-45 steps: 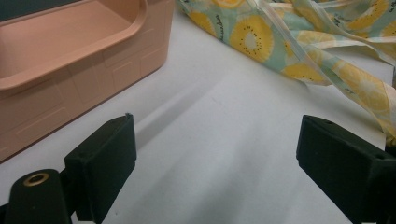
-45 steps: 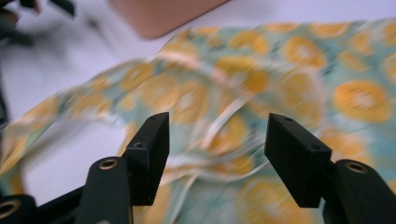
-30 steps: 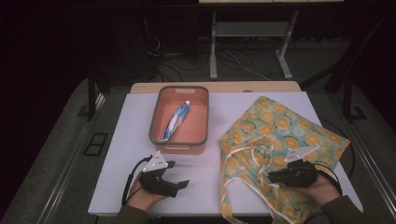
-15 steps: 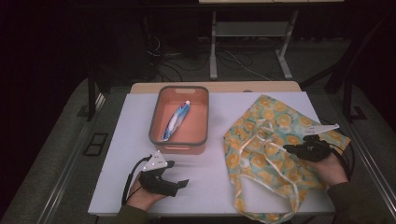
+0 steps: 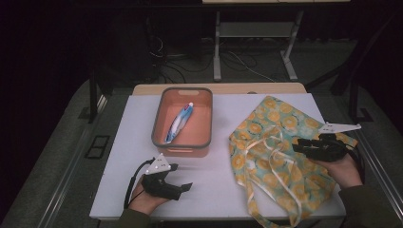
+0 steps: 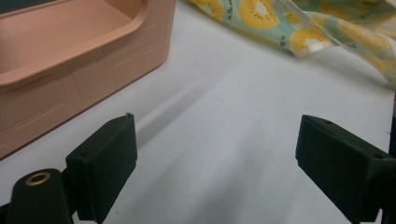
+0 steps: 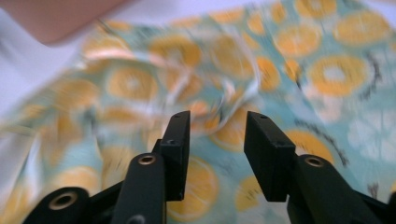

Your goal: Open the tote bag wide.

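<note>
Over the tote bag [image 5: 278, 142] the right claw [image 7: 212, 135] gapes narrowly, empty; left claw [image 6: 215, 158] wide.

The place looked like a lab or recording room, not a home. A white board [image 5: 216, 190] lay over a wooden table [image 5: 218, 89], lit brightly while everything around it stayed dark. Behind the table, loose cables [image 5: 237, 59] trailed across the grey carpet [image 5: 62, 156] by the metal legs of a stand [image 5: 217, 52]. Left of the table stood a black frame [image 5: 92, 95].
</note>
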Demonstrator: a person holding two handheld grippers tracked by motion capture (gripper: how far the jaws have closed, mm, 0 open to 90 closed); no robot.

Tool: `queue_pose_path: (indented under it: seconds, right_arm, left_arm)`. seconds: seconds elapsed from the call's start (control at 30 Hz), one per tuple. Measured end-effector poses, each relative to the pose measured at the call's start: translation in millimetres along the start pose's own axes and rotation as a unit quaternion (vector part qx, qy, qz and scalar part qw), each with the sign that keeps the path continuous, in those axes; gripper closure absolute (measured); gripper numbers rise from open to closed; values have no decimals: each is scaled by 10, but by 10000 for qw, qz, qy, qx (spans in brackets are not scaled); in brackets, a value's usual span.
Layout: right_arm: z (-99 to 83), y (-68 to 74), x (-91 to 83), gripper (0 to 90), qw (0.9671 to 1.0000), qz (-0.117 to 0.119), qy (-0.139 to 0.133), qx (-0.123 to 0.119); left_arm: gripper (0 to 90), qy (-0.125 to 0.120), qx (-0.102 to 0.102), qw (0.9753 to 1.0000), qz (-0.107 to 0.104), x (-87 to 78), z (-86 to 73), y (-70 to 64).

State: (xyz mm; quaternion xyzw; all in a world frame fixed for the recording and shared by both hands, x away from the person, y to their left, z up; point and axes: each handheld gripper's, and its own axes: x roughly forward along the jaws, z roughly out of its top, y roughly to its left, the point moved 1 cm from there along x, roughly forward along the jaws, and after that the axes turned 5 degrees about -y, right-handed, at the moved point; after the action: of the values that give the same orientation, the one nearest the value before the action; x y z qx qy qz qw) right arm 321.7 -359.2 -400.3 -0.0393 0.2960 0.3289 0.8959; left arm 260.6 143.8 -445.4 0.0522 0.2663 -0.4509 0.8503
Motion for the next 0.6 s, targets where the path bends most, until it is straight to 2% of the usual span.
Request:
queue_pose_path:
  seconds: [0.03,0.13,0.23,0.3,0.37,0.47,0.6]
  right_arm:
    - [45,60,-44,586,9999,24,-86,-62]
    - [159,264,-110,583,9988,364,-251,-192]
    - [213,501,-37,587,9965,707,-194,-408]
    - [204,637,80,586,9948,870,-45,-531]
    - [163,745,227,584,9932,897,189,-715]
    - [75,856,438,594,9898,983,521,-895]
    - [-56,969,632,612,9842,1014,958,-1093]
  left_arm:
    - [113,0,0,10000,0,0,0,-1]
    - [114,3,-1,10000,3,0,0,-1]
    - [114,2,2,10000,4,-3,0,-3]
    - [115,1,0,10000,5,-2,0,-5]
    - [116,3,5,10000,1,-2,0,-5]
    - [117,4,7,10000,-3,-1,0,-6]
    - [119,3,10,10000,-8,1,1,-7]
